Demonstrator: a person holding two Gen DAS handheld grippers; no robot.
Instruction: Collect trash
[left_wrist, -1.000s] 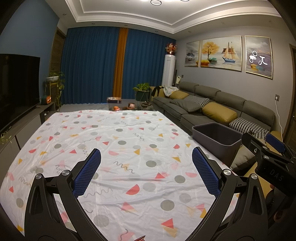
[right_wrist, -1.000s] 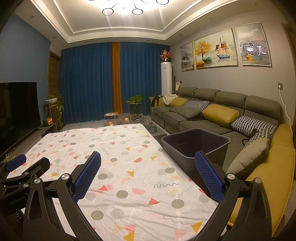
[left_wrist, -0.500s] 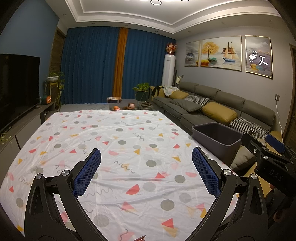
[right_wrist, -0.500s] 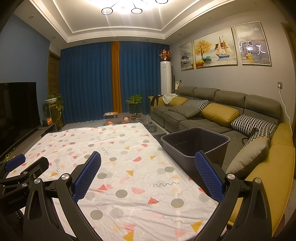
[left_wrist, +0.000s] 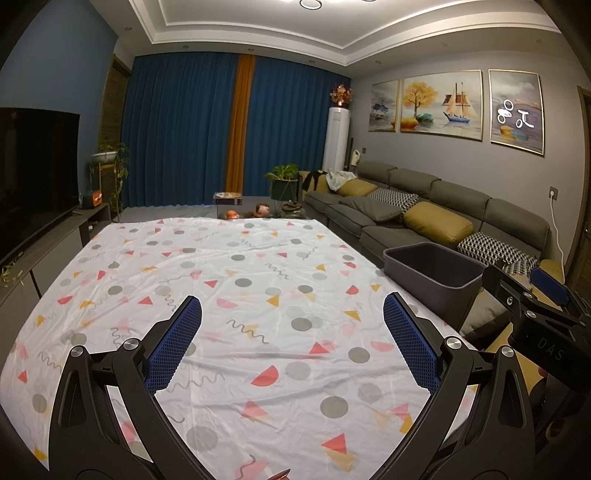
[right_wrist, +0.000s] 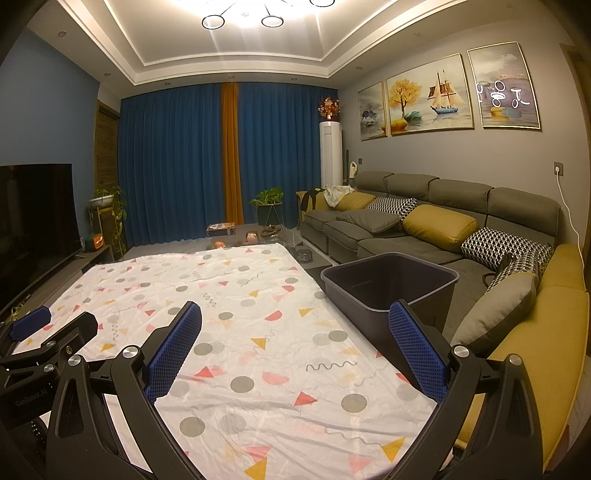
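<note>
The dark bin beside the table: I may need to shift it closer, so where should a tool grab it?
Grip the dark bin by its thin upper rim on the table-facing side, coming down from above with the right tool. The bin is upright and open-topped, too wide to span.

The room is lit warmly from above by ring-shaped ceiling lights (right_wrist: 243, 14), which blow out to white glare at the top of the right wrist view. Light falls evenly on the patterned cloth (left_wrist: 236, 302), where only soft creases show shade. The corners of both views go black, and the fisheye lens bends the walls and ceiling moulding near the edges. A lamp reflection glares on the rightmost framed painting (left_wrist: 515, 110). The television (right_wrist: 33, 214) stays dark. Focus is sharp throughout, with slight grain in the dim areas.
</note>
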